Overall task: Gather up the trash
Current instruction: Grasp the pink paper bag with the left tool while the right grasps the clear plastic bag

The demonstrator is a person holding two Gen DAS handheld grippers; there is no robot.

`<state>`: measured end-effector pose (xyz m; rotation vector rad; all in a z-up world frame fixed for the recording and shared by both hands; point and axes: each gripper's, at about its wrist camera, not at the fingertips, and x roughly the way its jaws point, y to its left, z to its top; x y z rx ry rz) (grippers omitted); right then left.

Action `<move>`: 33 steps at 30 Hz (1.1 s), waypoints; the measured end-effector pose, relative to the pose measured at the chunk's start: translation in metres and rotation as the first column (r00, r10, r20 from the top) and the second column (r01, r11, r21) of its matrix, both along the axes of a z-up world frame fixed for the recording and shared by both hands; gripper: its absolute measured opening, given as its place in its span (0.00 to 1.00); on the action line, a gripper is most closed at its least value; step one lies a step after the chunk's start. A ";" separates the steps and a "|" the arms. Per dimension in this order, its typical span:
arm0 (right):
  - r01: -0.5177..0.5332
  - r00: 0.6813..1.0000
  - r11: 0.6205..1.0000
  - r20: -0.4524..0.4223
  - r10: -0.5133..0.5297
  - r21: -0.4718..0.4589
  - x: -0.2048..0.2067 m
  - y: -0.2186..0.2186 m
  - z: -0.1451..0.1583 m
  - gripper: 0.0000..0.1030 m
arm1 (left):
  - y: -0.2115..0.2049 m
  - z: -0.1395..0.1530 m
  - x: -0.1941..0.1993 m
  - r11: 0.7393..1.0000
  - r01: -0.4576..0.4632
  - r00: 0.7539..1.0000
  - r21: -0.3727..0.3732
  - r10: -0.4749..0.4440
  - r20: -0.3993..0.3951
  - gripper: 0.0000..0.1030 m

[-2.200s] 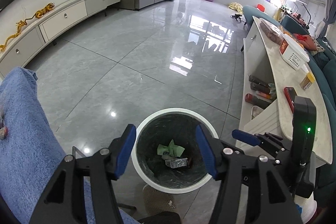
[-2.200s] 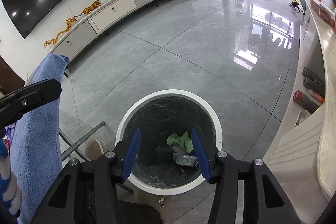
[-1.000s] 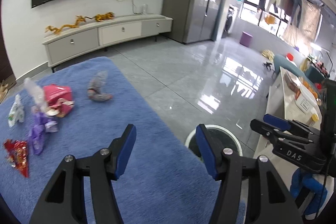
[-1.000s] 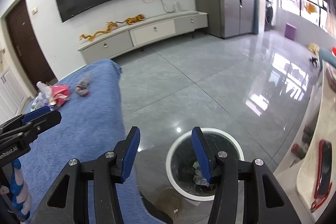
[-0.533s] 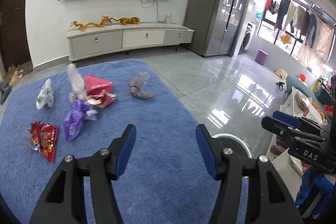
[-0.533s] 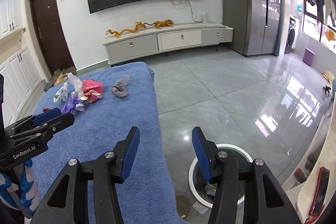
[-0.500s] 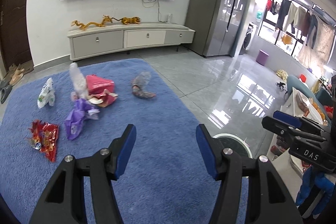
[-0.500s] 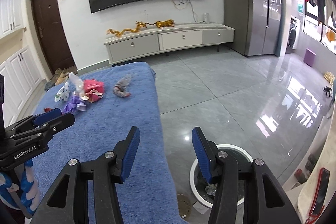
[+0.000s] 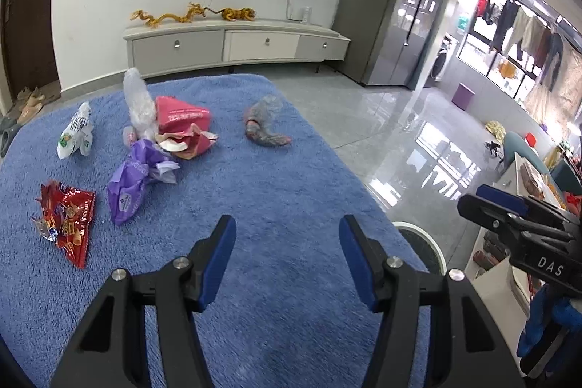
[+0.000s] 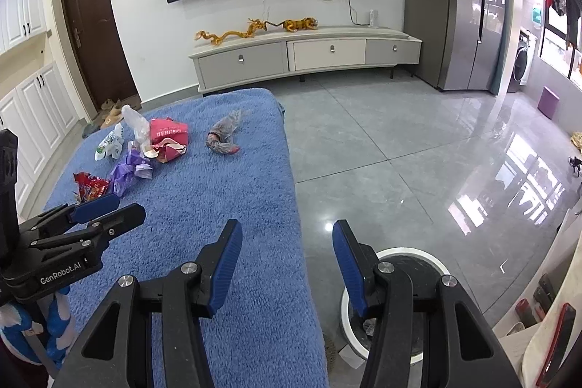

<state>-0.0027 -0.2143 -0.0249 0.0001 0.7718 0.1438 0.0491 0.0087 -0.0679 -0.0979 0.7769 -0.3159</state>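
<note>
The trash lies scattered on the fuzzy blue cloth [image 9: 254,206], toward 10 and 11 o'clock in the left wrist view: a crinkled red snack wrapper [image 9: 67,219], a crumpled purple bag [image 9: 132,179], a torn pink-red paper box [image 9: 183,124], a clear plastic bag [image 9: 136,99] standing upright just behind the box, a white-and-green packet [image 9: 74,135], and, apart at 12 o'clock, a twisted grey-red wrapper [image 9: 265,128].

The left gripper [image 9: 285,259] hovers level above the bare cloth, near the pile without touching it, its ribbed blue pads spread wide and empty. The right gripper [image 10: 287,262] is likewise parted and holds nothing; it points out over the cloth's right edge, with its right finger in front of the round white-rimmed bin [image 10: 403,251] at 5 o'clock, lined with dark plastic.

Glossy grey floor tiles [image 10: 400,162] lie beyond.
</note>
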 end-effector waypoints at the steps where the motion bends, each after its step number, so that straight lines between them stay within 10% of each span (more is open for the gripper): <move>1: -0.005 1.000 1.000 -0.005 0.005 -0.001 0.004 0.002 -0.002 0.48 | 0.003 -0.001 0.003 1.000 -0.011 1.000 -0.004 0.011 -0.005 0.56; 14: -0.132 0.991 0.991 -0.026 0.133 0.013 0.068 0.044 -0.014 0.48 | 0.085 -0.018 0.053 0.979 -0.200 0.979 -0.027 0.199 -0.030 0.56; 24: -0.212 0.977 0.974 -0.017 0.214 0.076 0.125 0.070 -0.027 0.57 | 0.089 0.003 0.114 0.992 -0.077 0.997 -0.104 0.076 -0.016 0.56; 33: -0.222 0.973 0.967 -0.037 0.228 0.122 0.164 0.066 -0.043 0.60 | 0.062 -0.009 0.186 0.998 -0.068 0.997 0.017 0.068 -0.021 0.65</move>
